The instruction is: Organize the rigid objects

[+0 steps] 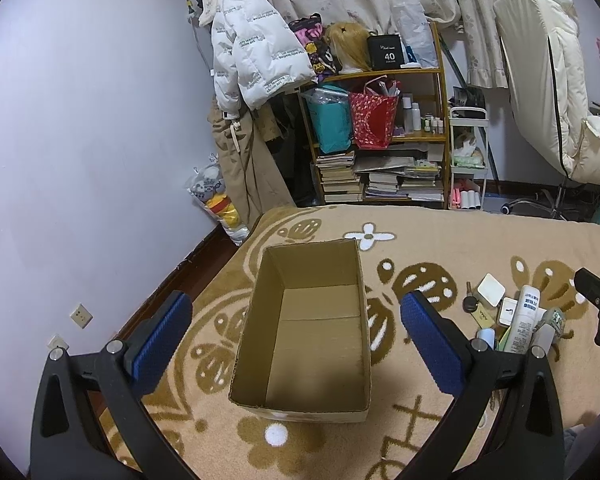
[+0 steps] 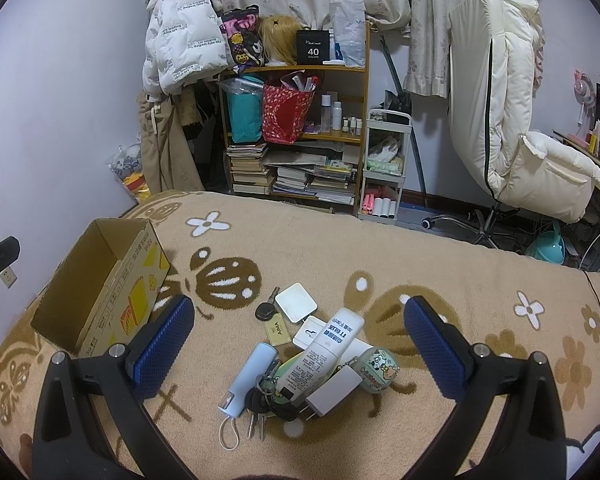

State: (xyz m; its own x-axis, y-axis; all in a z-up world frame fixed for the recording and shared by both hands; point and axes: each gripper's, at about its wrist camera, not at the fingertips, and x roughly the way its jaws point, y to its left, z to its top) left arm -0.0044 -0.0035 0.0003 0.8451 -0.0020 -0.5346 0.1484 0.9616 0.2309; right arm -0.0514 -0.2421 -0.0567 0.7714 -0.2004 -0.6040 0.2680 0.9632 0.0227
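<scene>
Progress: nothing is packed yet; the box (image 1: 312,328) is empty and every item lies in one pile on the bed (image 2: 440,256).
Left to do: by my judgement the whole job, each piece to be lifted from the pile into the box.
Left gripper (image 1: 296,332): spread wide, holding nothing, hovering over the box mouth.
Right gripper (image 2: 300,340): spread wide, holding nothing, poised above the pile.
Box: plain corrugated cardboard, rectangular, open-topped, flaps gone or folded away; yellow print on its outer side; it stands on the bed to the left of the pile.
Pile: white tube (image 2: 320,356) with printed text, smooth plastic, lying across the others; pale blue cylinder (image 2: 246,378) with a white cord loop; white plug (image 2: 334,392), blocky and matte; green patterned case (image 2: 378,370), rounded; white square pad (image 2: 296,302) with soft corners; key (image 2: 266,310) with a black head and a yellow tag (image 2: 276,332); a bunch of metal keys (image 2: 260,404) under the tube.
Bed cover: fuzzy tan fleece with brown and white flowers, soft, likely to let small items sink in a little.
</scene>
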